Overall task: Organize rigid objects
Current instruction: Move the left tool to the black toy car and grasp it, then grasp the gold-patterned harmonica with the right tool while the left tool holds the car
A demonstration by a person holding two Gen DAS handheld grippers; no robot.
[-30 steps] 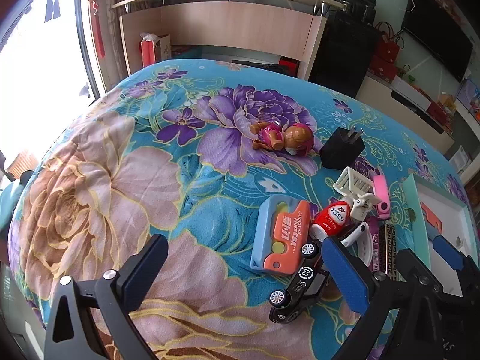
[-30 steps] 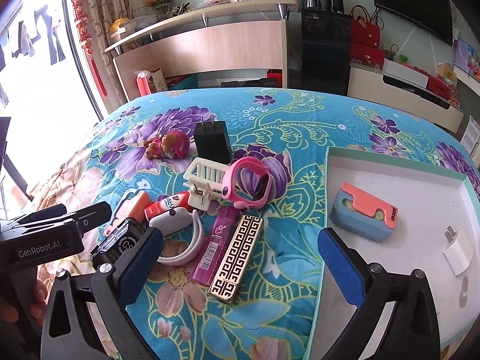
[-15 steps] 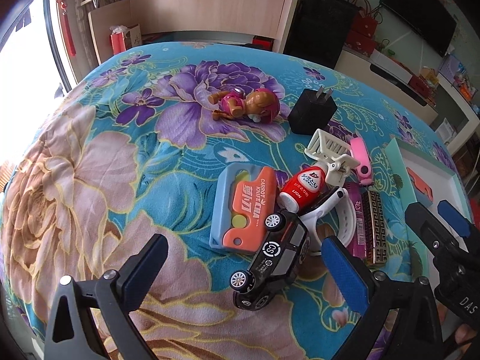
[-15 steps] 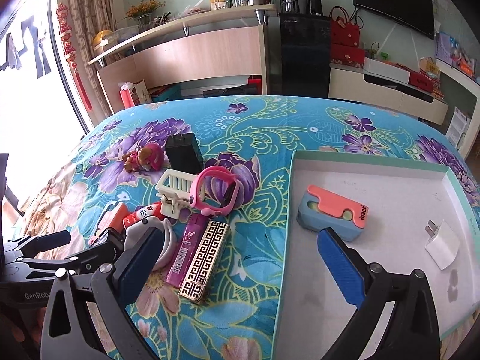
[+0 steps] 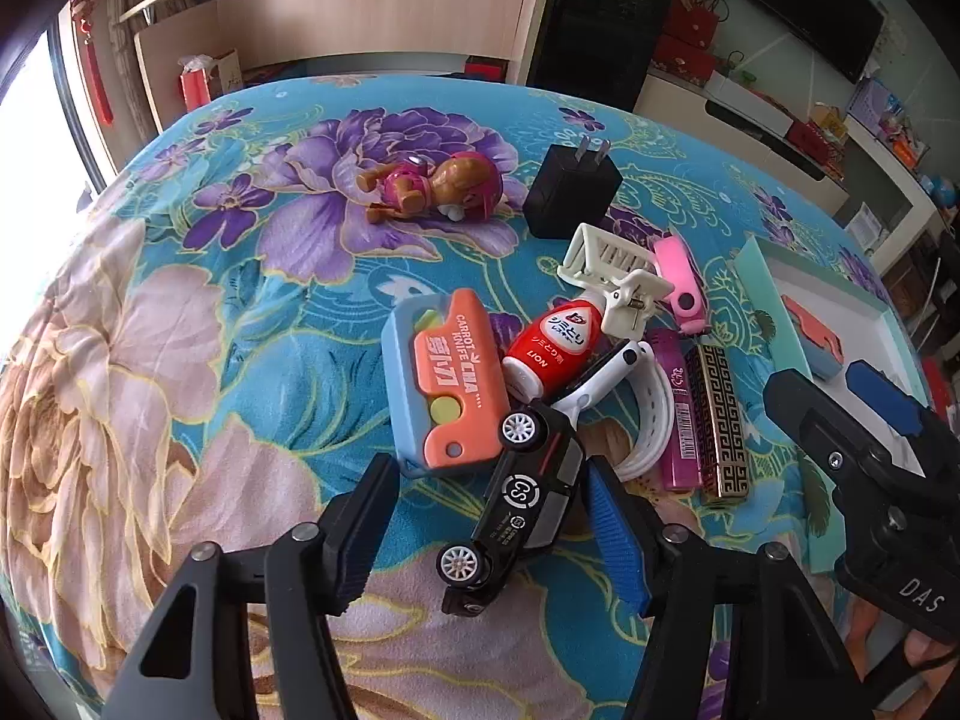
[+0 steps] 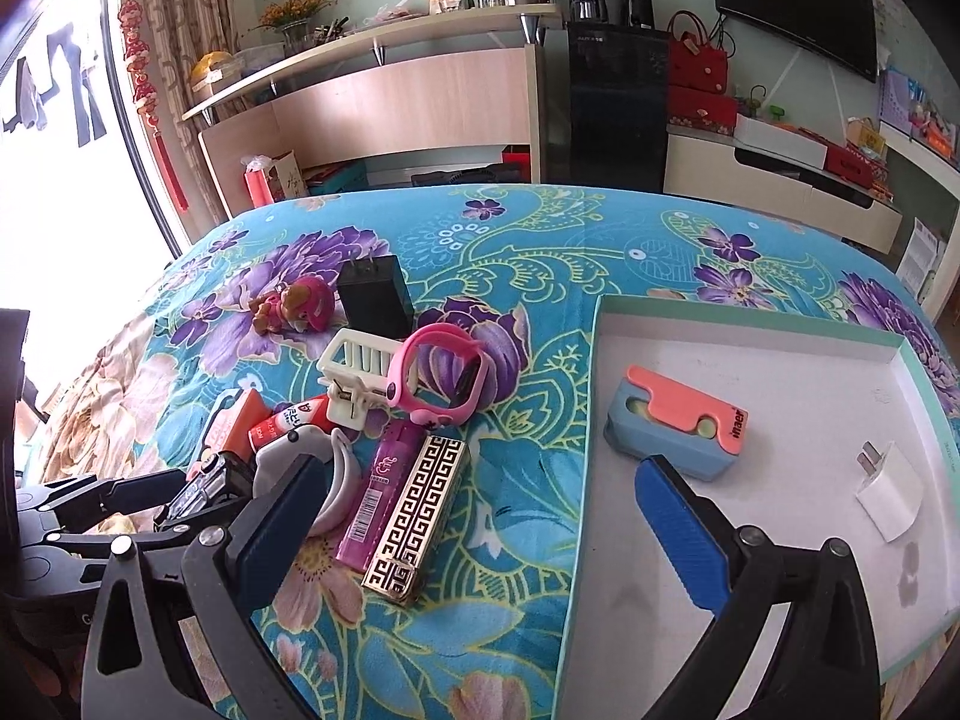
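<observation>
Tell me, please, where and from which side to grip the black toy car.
Grip the black toy car across its body, between the wheels, coming from above. It lies tipped on its side against the orange and blue box, so roof and underside offer flat faces. The left gripper already straddles it, jaws closing.

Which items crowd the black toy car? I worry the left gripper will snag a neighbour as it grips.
Nothing blocks the left gripper, closing around the toy car. The carrot knife and white band touch the car's far end.
</observation>
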